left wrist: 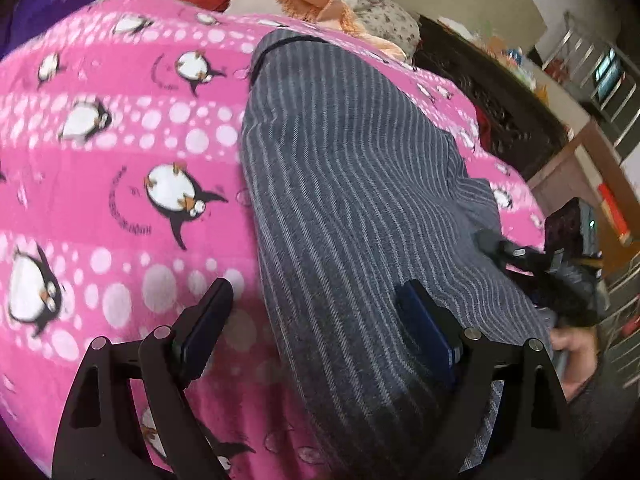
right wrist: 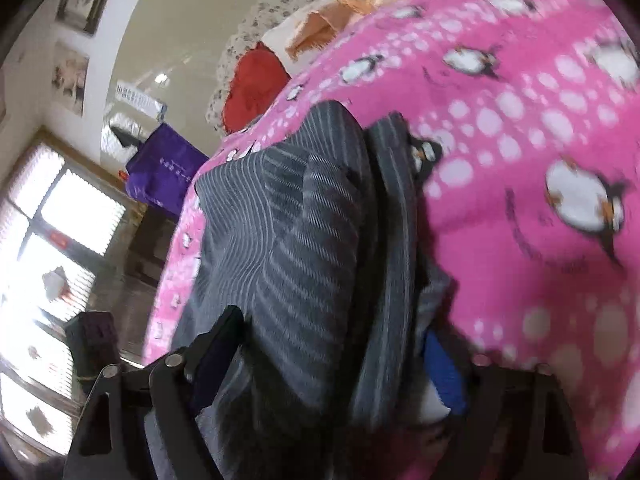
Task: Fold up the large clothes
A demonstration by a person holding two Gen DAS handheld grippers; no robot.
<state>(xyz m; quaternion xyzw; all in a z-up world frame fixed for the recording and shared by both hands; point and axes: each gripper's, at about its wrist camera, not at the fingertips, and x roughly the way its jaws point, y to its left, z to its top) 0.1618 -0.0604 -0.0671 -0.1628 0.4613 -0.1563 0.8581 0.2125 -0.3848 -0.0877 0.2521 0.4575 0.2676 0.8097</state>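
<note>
A grey pinstriped garment (left wrist: 352,184) lies stretched along a pink penguin-print blanket (left wrist: 120,140). My left gripper (left wrist: 316,300) is open, low over the garment's left edge, one finger over the blanket and one over the cloth. My right gripper (right wrist: 332,344) has bunched folds of the same garment (right wrist: 304,232) between its fingers; a blue pad (right wrist: 442,364) shows on the right finger. In the left wrist view the right gripper (left wrist: 520,260) is at the garment's right edge, with a hand behind it.
Pillows, a red cushion (right wrist: 256,80) and an orange cloth (left wrist: 316,0) lie at the far end of the bed. A purple bag (right wrist: 164,168) and a bright window (right wrist: 48,240) are beyond the bed edge. A dark headboard (left wrist: 500,92) and shelves stand to the right.
</note>
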